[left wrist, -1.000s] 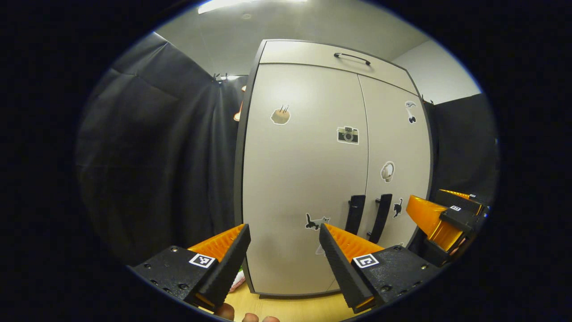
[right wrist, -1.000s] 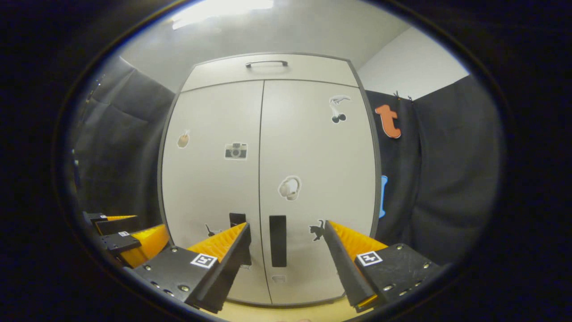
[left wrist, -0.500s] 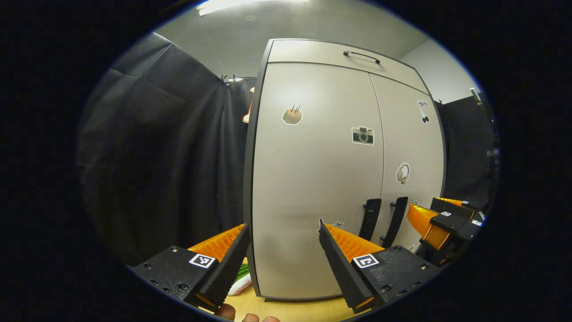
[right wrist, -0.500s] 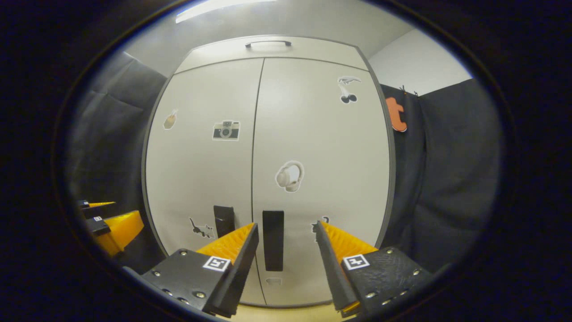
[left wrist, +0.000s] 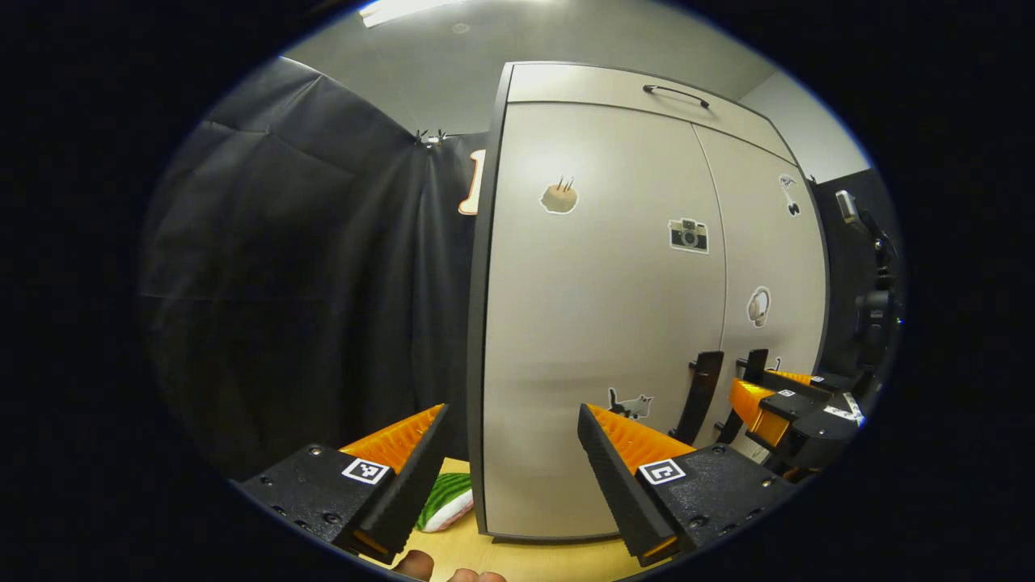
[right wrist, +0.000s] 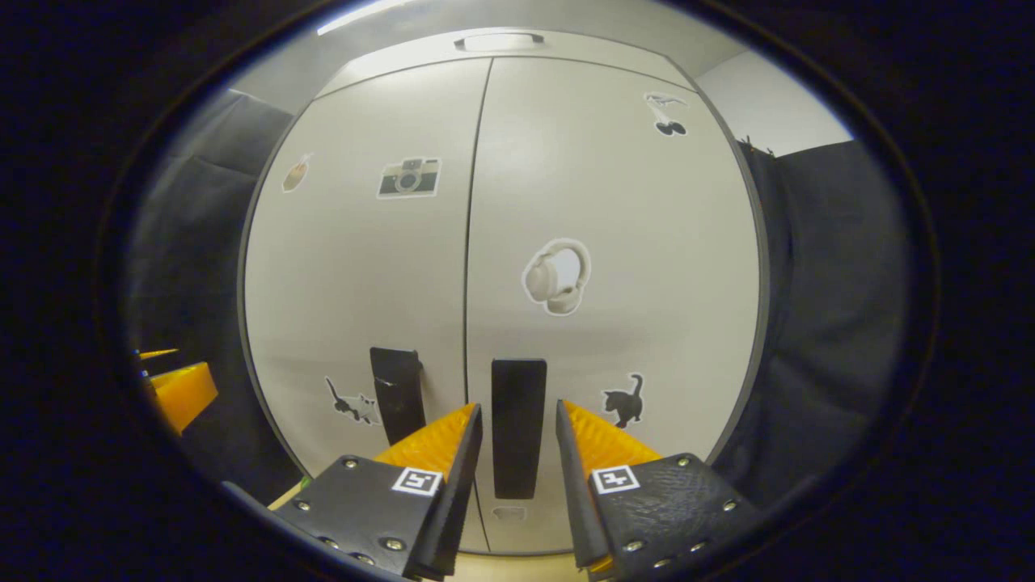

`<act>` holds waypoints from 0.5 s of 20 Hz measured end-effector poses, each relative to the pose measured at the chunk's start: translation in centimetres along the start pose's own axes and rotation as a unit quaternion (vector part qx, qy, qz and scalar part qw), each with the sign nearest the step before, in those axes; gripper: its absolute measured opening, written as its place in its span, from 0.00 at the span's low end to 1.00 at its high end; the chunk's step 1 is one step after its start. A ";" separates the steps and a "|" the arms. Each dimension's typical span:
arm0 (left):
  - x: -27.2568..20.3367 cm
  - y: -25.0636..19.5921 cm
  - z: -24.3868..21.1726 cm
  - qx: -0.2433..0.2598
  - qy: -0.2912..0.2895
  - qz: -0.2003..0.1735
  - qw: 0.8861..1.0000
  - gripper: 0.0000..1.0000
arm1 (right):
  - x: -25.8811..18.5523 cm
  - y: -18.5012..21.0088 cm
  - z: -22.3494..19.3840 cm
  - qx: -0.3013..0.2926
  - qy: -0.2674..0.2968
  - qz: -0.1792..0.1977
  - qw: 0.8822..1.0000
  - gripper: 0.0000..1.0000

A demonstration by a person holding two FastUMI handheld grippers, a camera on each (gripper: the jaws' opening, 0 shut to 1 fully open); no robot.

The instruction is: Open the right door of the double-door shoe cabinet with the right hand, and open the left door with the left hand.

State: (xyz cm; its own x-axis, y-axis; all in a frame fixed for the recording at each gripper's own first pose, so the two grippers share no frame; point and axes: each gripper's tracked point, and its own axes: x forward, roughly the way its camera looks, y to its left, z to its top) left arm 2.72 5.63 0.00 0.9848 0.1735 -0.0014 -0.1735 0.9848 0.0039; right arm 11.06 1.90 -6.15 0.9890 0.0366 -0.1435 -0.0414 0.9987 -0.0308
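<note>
Shoe cabinet (right wrist: 614,202) standing on the desk (left wrist: 525,558), both doors shut. Right tool (right wrist: 517,420) bracketing the right door handle (right wrist: 517,428), fingers apart, contact unclear. Left gripper view adding a green-and-white item (left wrist: 443,501) beside the cabinet; left tool (left wrist: 511,420) gaping wide

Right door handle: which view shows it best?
The right gripper view: the right door handle faces the camera square on, standing between the right gripper's open fingers. In the left gripper view the handle appears edge-on near the rim, its lower part hidden by the right gripper.
</note>
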 end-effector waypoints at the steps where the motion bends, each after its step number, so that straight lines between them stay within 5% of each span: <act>1: 0.0 0.3 0.0 -0.001 0.001 0.003 1.000 0.96 | 0.3 0.0 -0.1 -0.003 -0.001 -0.005 1.000 0.54; 3: -0.3 0.9 -0.1 -0.002 0.002 0.007 1.000 0.96 | 0.3 0.1 0.3 0.001 -0.013 -0.015 1.000 0.31; 8: -0.9 1.6 -0.5 -0.002 0.008 0.011 1.000 0.96 | 0.8 -0.1 0.3 0.006 -0.017 -0.020 1.000 0.30; 10: -1.3 1.6 -0.7 -0.005 0.012 0.005 1.000 0.96 | 0.6 0.0 0.0 0.013 -0.009 -0.014 1.000 0.22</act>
State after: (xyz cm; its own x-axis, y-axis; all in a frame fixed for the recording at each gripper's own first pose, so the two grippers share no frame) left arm 1.14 6.99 -0.68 0.9827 0.1837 -0.0249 -0.1839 0.9829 -0.0050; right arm 11.63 1.94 -6.20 0.9921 0.0082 -0.1251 -0.0093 0.9999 -0.0079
